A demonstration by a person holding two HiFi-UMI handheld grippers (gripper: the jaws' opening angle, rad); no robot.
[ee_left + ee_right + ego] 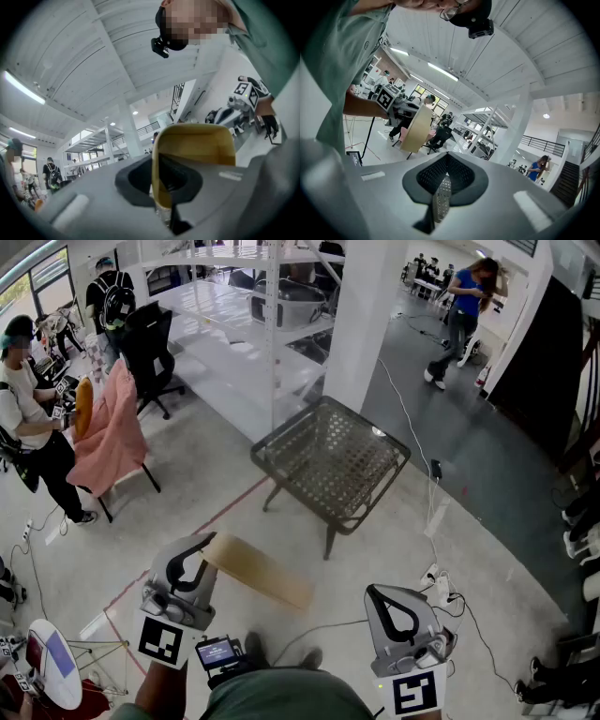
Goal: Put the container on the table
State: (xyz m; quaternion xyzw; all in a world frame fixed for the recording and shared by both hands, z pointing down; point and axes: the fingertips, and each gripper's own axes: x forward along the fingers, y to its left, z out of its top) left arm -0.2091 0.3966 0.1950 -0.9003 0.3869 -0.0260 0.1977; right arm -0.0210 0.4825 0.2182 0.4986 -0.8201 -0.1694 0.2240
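A dark woven table [281, 474] stands on the floor ahead of me with nothing on it. My left gripper [200, 547] is shut on one edge of a flat tan container [258, 570], which sticks out to the right above the floor, short of the table. In the left gripper view the container [197, 145] fills the space past the jaws of the left gripper [161, 187]. My right gripper [389, 601] hovers at the lower right, shut and holding nothing. In the right gripper view, beyond the right gripper [440, 197], the container [416, 129] shows on the left.
A white shelving rack [272, 306] and a white pillar [366, 315] stand behind the table. A chair draped in pink cloth [112, 427] and a seated person [23, 418] are at the left. Cables and a power strip [436, 587] lie right of me.
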